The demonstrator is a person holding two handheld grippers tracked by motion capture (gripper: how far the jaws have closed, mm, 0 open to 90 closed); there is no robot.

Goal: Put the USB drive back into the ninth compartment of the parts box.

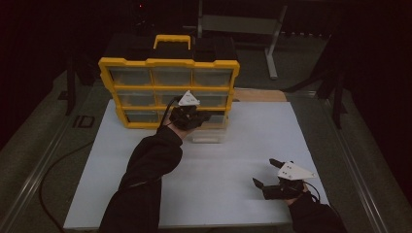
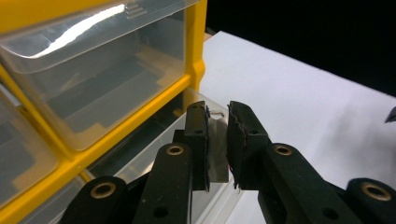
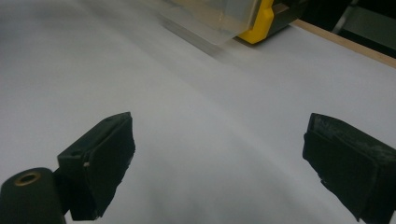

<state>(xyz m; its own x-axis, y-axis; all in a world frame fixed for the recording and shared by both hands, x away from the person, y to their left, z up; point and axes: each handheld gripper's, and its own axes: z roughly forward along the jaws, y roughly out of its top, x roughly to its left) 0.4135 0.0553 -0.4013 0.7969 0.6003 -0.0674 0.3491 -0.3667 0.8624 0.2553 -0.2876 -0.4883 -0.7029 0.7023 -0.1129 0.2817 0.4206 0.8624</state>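
Observation:
A yellow organizer (image 1: 167, 63) with several clear drawers stands at the back of the white board (image 1: 243, 150). Its bottom right drawer (image 1: 209, 134) sticks out over the board. My left gripper (image 1: 201, 116) is at that drawer's front. In the left gripper view the left gripper (image 2: 217, 112) is shut on the clear pull tab (image 2: 217, 154) of the drawer (image 2: 149, 158). My right gripper (image 1: 263, 171) rests low at the board's near right, open. In the right gripper view the right gripper (image 3: 219, 135) has nothing between its jaws, and the drawer (image 3: 210, 18) and the organizer's yellow corner (image 3: 262, 18) lie far ahead.
A metal stand (image 1: 272, 43) is behind the organizer at the back right. A wooden strip (image 1: 260, 95) borders the board's far edge. A black cable (image 1: 58, 165) runs over the grey floor left of the board. Dark surroundings enclose the table.

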